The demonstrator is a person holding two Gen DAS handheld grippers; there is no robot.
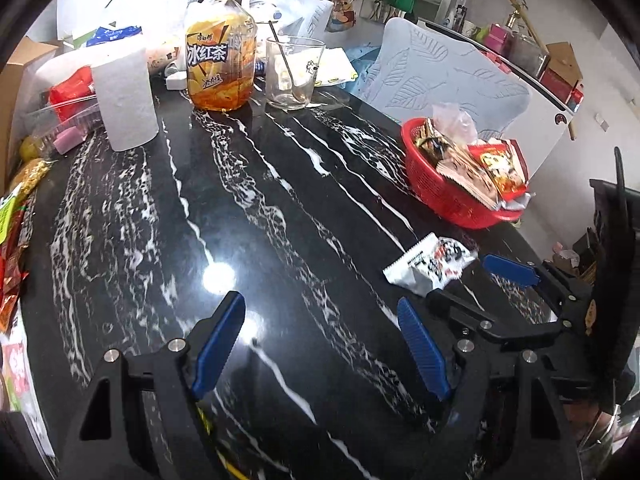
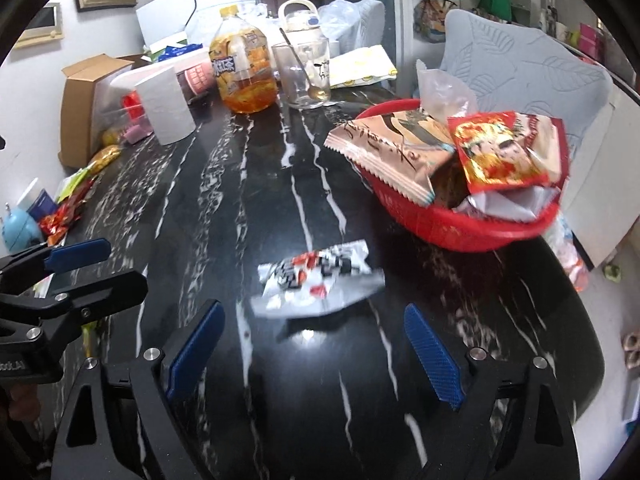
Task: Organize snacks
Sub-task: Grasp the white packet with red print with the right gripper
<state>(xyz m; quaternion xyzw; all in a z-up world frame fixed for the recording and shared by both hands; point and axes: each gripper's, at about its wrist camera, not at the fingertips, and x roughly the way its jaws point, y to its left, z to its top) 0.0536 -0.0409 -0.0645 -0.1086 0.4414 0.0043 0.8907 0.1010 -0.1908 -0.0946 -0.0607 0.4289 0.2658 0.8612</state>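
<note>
Black marbled counter [image 1: 280, 208]. Left gripper [image 1: 320, 344] over bare counter, jaws parted about two-thirds, nothing between them. Right gripper [image 2: 316, 356] with jaws spread wide and empty; a white packet [image 2: 316, 280] lies flat on the counter just ahead of them at 12 o'clock, not touched by either blue pad, image blurred. In the left wrist view the same packet [image 1: 432, 264] sits at 3 o'clock from the left gripper, with the right gripper [image 1: 468, 296] beside it, one blue pad on each side of the packet's near end. Red basket [image 2: 460, 232] at 1 o'clock from the right gripper, near the counter edge, beyond the packet and apart from it. Basket holds a brown packet [image 2: 392, 148] overhanging its left rim, a red packet [image 2: 504, 152] on top, a clear bag [image 2: 440, 88] at the back. More snack packets [image 2: 68, 216] lie along the counter's left edge at 10 o'clock. Far end of counter: tea bottle [image 1: 220, 52], glass [image 1: 292, 76] with a spoon in it, paper roll [image 1: 124, 96], cardboard box [image 2: 88, 100]. Grey chair [image 2: 532, 80] behind the basket.
</note>
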